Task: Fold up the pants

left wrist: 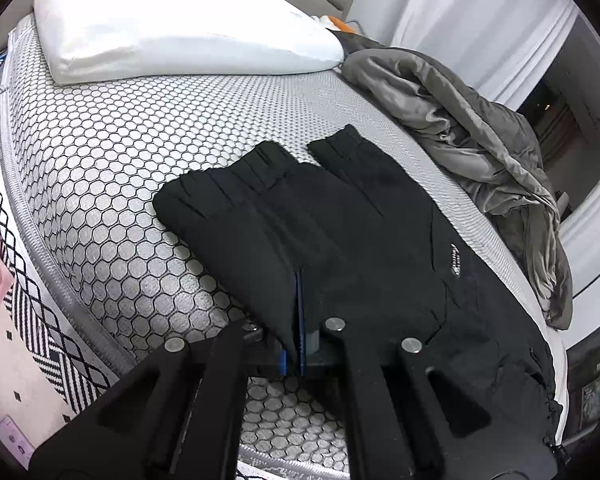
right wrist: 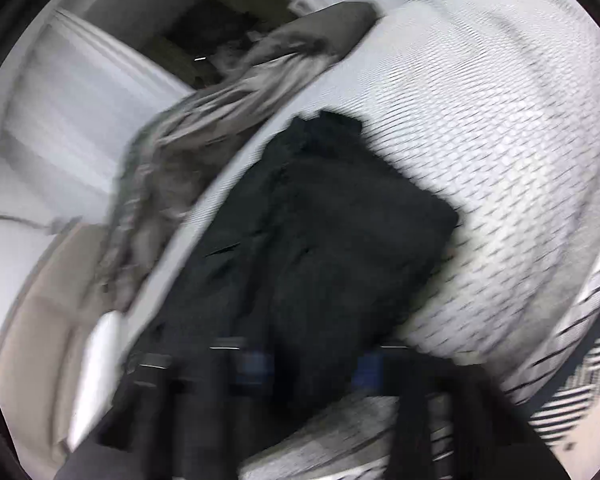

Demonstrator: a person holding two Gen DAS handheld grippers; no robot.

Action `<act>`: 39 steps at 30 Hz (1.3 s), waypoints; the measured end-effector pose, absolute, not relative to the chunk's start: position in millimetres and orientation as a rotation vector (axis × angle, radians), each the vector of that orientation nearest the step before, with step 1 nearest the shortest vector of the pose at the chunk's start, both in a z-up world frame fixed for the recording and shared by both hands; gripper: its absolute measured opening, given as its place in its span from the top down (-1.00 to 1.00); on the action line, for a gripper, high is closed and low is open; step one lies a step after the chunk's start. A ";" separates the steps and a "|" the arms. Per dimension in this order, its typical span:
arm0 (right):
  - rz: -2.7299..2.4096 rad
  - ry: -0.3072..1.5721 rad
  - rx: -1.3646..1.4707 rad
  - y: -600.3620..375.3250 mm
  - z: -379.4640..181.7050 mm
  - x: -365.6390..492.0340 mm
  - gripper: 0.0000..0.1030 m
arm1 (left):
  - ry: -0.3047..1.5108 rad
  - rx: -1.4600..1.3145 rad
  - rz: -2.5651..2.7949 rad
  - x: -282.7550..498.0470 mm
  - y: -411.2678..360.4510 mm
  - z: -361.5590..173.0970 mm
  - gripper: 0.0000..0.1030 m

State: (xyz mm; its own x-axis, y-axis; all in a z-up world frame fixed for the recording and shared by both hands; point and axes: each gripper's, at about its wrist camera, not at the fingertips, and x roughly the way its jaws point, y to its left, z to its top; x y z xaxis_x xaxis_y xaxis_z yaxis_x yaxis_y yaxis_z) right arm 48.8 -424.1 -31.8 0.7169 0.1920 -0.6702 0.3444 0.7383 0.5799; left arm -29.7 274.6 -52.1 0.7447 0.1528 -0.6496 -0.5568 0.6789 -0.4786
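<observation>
Honeycomb-patterned mattress (left wrist: 100, 200) carries a white pillow (left wrist: 172, 24), a grey blanket (left wrist: 480, 160) and black pants (left wrist: 340, 216) folded near its front edge; left gripper (left wrist: 300, 340) clamps the pants fold; right gripper (right wrist: 308, 364) blurred, jaw state indeterminate

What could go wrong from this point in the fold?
The left gripper pinches only the near edge of the pants, so a pull could slip or drag the layers askew. The pants' right side hangs near the mattress edge and could slide off. The right wrist view is blurred, so the right gripper's hold can't be confirmed.
</observation>
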 end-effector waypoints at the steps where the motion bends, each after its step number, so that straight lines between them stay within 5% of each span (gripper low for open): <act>1: -0.090 0.780 0.781 -426.7 -32.5 47.4 0.78 | 0.593 -0.707 0.419 -34.0 271.6 -48.5 0.98; 7: -0.176 0.771 0.797 -442.4 -31.5 23.4 0.80 | 0.623 -0.641 0.432 -37.2 263.6 -47.8 0.98; 12: -0.146 0.768 0.879 -451.6 -36.7 22.9 0.44 | 0.665 -0.771 0.403 -30.8 278.4 -65.1 0.98; 17: -0.134 0.741 0.934 -457.8 -35.6 17.4 0.38 | 0.657 -0.808 0.402 -31.5 286.9 -69.0 0.98; 19: -0.144 0.731 0.926 -456.3 -33.8 21.0 0.41 | 0.648 -0.795 0.414 -29.1 286.1 -66.8 0.99; 21: -0.154 0.719 0.894 -450.8 -27.9 24.6 0.69 | 0.623 -0.763 0.434 -31.7 283.9 -60.0 1.00; 23: -0.155 0.704 0.860 -445.8 -22.0 27.7 0.77 | 0.606 -0.740 0.438 -36.5 282.4 -53.3 1.00; 39: -0.138 0.551 0.688 -418.7 66.6 56.4 0.81 | 0.528 -0.679 0.418 10.8 283.4 33.4 1.00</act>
